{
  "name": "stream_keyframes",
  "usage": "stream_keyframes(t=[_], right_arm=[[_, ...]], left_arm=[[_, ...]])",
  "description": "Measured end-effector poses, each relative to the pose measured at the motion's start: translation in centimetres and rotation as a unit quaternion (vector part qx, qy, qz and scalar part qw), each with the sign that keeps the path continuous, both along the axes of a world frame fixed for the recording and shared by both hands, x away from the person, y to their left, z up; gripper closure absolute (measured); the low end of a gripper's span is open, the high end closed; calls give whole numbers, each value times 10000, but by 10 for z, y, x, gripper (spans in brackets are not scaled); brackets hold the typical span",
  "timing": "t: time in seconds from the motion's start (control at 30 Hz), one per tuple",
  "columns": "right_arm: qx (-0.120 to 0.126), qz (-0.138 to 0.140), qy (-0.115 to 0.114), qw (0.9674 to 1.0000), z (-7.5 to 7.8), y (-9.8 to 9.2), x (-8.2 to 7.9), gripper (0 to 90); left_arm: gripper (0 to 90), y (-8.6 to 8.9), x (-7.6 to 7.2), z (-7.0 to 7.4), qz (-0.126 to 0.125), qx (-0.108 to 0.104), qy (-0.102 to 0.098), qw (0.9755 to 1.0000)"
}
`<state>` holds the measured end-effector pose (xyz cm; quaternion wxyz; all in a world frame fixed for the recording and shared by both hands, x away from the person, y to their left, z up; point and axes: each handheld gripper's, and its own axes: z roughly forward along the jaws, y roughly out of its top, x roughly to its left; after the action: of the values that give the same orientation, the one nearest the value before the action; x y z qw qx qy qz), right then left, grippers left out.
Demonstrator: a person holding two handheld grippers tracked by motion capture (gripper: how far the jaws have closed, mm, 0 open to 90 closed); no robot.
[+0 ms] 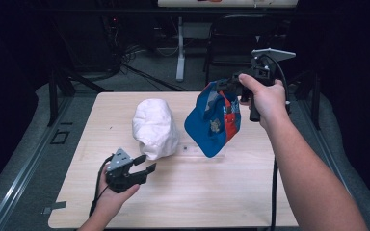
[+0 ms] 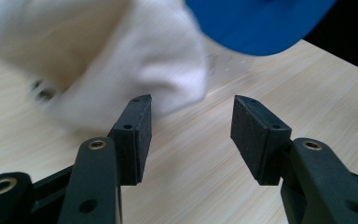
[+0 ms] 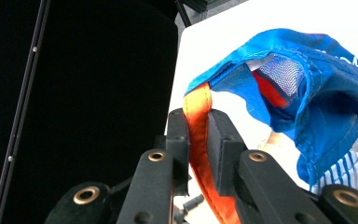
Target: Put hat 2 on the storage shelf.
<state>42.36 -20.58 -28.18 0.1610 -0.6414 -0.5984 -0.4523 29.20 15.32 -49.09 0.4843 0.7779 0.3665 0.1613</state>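
blue fabric cap with orange strap [image 1: 213,121] — hangs above table, brim down | right gripper [image 1: 231,85] clamps strap, cap below jaws | left gripper [image 1: 143,163] open, empty — apparently near white cloth mound [image 1: 154,127]

Light wood-grain table [image 1: 212,192], rectangular, rounded corners. White head-shaped form [image 1: 154,127] rests directly on it, left of centre.
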Motion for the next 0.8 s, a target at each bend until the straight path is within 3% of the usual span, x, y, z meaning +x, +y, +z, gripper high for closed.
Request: stream_keyframes(t=[0.17, 0.23, 0.33, 0.43, 0.53, 0.77, 0.8], right_arm=[[39, -28, -13, 10000, -3, 2, 5, 802], [95, -28, -29, 9999, -3, 3, 6, 802], [114, -28, -51, 9999, -2, 5, 8, 802], [105, -41, -67, 9999, -2, 6, 9, 802], [171, -76, -89, 9998, -2, 6, 10, 802], [172, -73, -146, 9997, -1, 9, 10, 802], [183, -97, -142, 9997, -1, 9, 11, 802]], left_arm=[[467, -32, 3, 14, 64, 50, -80, 9999], [463, -40, 0, 21, 145, 16, -265, 9995], [462, -51, -4, 28, 146, 180, -534, 9983], [463, -62, -4, 34, -15, 187, -590, 9981], [456, -75, 1, 34, -153, 124, -533, 9984], [435, -109, 16, 28, -303, -35, -765, 9966], [441, -115, 18, 26, -301, -46, -718, 9970]])
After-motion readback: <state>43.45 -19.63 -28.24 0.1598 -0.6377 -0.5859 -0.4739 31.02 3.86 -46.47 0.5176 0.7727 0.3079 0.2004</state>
